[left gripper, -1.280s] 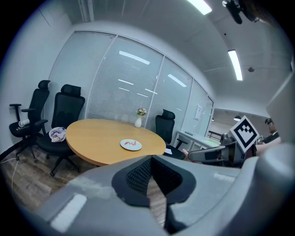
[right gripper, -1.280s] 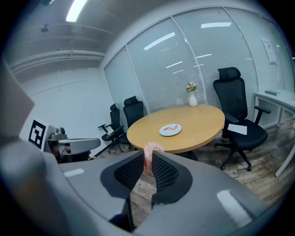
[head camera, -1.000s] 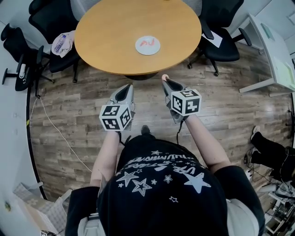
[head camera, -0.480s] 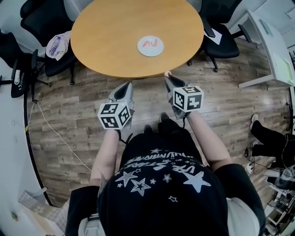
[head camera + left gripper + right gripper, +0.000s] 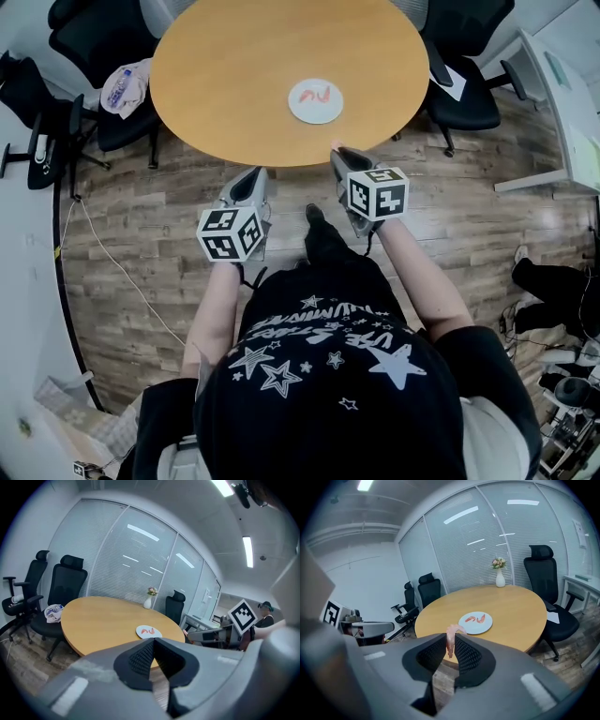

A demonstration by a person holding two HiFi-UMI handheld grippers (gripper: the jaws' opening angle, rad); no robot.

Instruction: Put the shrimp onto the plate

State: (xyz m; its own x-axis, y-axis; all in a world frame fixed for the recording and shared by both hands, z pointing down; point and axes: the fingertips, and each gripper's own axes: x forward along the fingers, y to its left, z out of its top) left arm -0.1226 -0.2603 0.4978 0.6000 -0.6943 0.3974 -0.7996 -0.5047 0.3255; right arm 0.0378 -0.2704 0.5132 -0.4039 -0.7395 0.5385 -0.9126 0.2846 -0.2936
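A white plate [image 5: 315,101] with two pink shrimp [image 5: 314,94] on it lies on the round wooden table [image 5: 234,75]; both gripper views also show the plate [image 5: 476,622] [image 5: 149,631]. My right gripper [image 5: 336,153] is shut on a pink shrimp [image 5: 451,639], held just short of the table's near edge, below the plate. My left gripper [image 5: 251,180] is shut with nothing in it, over the floor to the left of the right one.
Black office chairs [image 5: 94,84] stand round the table, one with a cloth bundle [image 5: 127,86] on its seat. A white vase with flowers [image 5: 499,576] stands at the table's far side. A white desk [image 5: 562,112] is at the right. A cable [image 5: 112,272] runs over the wooden floor.
I have stepped closer to the table. Both grippers have moved forward; the right one with its shrimp now reaches the table's near edge.
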